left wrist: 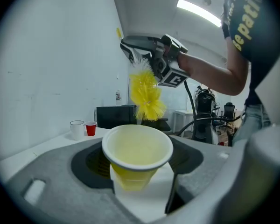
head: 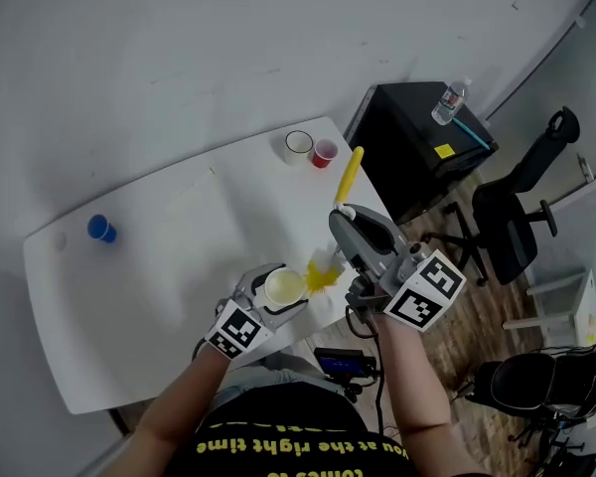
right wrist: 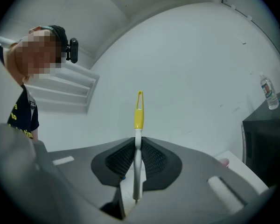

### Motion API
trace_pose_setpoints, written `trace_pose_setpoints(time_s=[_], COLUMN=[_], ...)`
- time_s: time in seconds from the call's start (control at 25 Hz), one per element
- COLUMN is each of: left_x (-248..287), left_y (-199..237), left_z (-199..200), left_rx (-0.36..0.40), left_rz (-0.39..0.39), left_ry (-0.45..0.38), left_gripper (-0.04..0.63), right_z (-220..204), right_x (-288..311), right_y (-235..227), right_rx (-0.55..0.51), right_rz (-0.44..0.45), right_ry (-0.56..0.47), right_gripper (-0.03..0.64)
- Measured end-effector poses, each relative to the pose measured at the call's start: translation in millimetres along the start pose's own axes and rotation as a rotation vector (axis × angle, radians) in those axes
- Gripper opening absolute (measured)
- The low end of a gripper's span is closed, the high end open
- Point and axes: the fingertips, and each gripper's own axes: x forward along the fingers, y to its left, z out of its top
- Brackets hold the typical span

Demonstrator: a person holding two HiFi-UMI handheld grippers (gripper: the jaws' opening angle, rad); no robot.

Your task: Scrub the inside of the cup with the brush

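Observation:
My left gripper (head: 275, 297) is shut on a yellow cup (left wrist: 137, 149), which stands upright between the jaws with its mouth open and nothing inside. The brush has a white shaft (right wrist: 137, 158) and a yellow handle end (head: 350, 173), and my right gripper (right wrist: 138, 144) is shut on the shaft. In the head view that gripper (head: 344, 219) is just right of the cup. The yellow bristles (left wrist: 147, 95) hang just above the cup's far rim, outside the cup. From the head view the bristles (head: 322, 275) sit against the cup's right edge.
Both grippers are over the near edge of a white table (head: 179, 227). A white mug (head: 298, 145) and a red cup (head: 325, 152) stand at its far right corner, a blue cup (head: 101, 229) at its left. A black cabinet (head: 417, 147) with a water bottle (head: 451, 100) and an office chair (head: 512, 222) are to the right.

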Motion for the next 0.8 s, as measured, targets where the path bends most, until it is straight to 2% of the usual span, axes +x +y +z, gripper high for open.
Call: trace_pose_setpoints(time_s=[0.2,0.4,0.8], left_x=[-2.5,-5.6,-20.8], left_y=[-8.0,-8.1,-1.4], left_z=[8.8,17.3,34.0], left_rx=[0.000,-0.032,-0.034], left_rz=[-0.021,-0.023,0.003], left_ry=[0.020,0.035,0.019], left_gripper=[0.348,0.348,0.348], right_z=[10.7,15.5,2.6], right_x=[10.6,16.5,13.3], right_y=[27.5,46.3,62.9], right_rx=[-0.030,-0.040,-0.055], right_rz=[0.047,0.081,0.084], right_ry=[-0.050,-0.096,-0.118], right_gripper=[0.043,0.043,0.043])
